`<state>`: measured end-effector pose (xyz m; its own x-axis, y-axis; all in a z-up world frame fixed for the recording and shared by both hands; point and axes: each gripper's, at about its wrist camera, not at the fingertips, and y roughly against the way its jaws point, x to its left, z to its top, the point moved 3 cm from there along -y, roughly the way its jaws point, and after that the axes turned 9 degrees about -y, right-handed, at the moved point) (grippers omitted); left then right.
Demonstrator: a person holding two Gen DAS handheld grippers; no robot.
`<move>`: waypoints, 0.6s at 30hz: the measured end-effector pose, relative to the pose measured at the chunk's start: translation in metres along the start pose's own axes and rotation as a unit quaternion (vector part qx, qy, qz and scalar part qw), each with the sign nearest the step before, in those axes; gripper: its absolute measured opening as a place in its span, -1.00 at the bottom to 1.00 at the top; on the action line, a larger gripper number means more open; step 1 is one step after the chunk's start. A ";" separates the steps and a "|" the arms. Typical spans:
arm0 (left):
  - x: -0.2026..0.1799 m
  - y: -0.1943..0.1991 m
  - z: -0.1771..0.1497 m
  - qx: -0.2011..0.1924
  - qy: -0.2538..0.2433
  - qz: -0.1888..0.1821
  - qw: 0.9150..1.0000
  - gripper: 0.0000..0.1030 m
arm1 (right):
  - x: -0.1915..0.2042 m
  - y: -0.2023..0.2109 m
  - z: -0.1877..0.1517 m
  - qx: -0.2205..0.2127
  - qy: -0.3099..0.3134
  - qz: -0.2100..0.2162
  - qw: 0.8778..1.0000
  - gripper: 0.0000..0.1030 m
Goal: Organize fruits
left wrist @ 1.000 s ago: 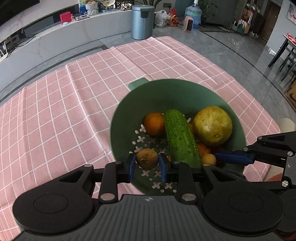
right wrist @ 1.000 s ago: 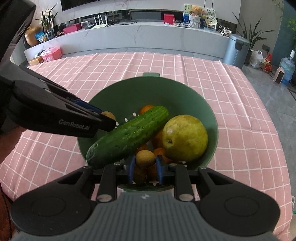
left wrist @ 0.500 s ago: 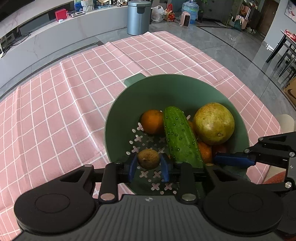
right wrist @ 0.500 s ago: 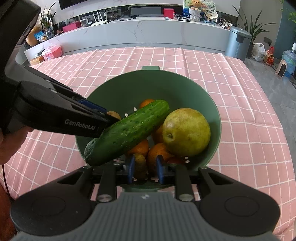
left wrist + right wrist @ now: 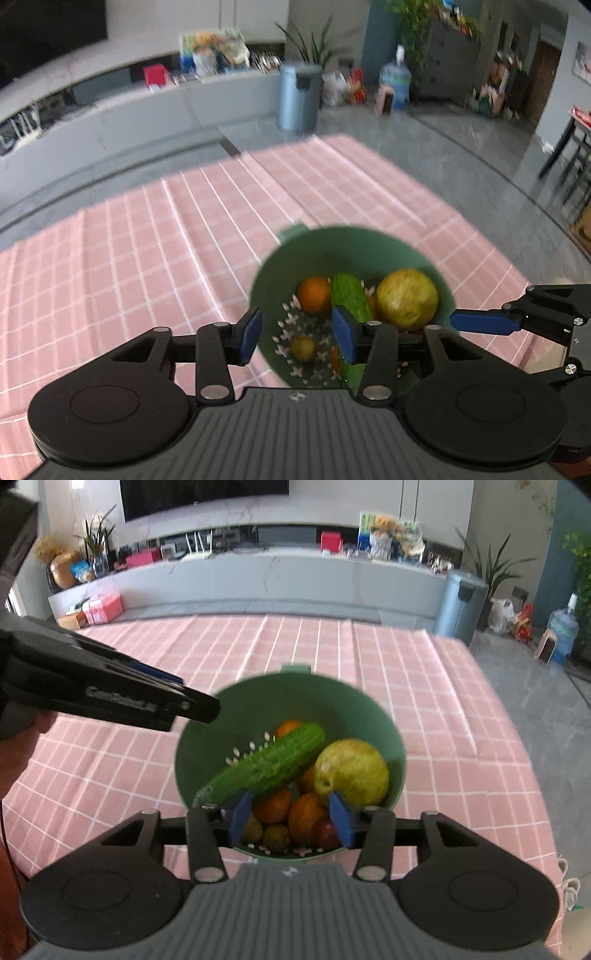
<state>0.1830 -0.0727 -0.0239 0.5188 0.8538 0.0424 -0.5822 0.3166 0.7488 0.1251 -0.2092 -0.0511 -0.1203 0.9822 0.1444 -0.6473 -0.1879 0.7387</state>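
Fruits [image 5: 351, 771] lie piled in the green colander [image 5: 384, 720] on the pink cloth; left gripper [image 5: 297, 334] and right gripper [image 5: 291, 814] hover above, jaws opening, gripping nothing, presumably just released

Pink cloth [image 5: 155, 258] left of the bowl [image 5: 369, 245] lies bare, free passage; inside, cucumber [image 5: 269, 766] slants across oranges [image 5: 275, 808], pear [image 5: 352, 771] fills right side; left tongs [image 5: 192, 710] overhang the rim

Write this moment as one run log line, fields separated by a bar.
left tool: opening, empty | right tool: opening, empty | cucumber, fruits: in green bowl | phase: release
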 end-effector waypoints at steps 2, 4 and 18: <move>-0.001 0.018 0.000 -0.021 0.004 0.015 1.000 0.12 | 0.003 0.012 0.001 -0.016 0.001 0.000 1.000 -0.02; -0.005 0.039 -0.004 -0.043 0.003 0.026 0.999 0.16 | 0.006 0.026 0.000 -0.038 0.001 0.002 0.999 0.12; -0.031 0.112 -0.056 -0.134 -0.009 0.104 0.985 0.53 | 0.029 0.100 -0.044 -0.170 -0.033 -0.006 0.985 0.40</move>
<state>0.0663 -0.0403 0.0218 0.3806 0.9051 0.1898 -0.8202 0.2356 0.5213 0.0235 -0.1991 -0.0021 -0.0697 0.9796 0.1886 -0.8641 -0.1538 0.4793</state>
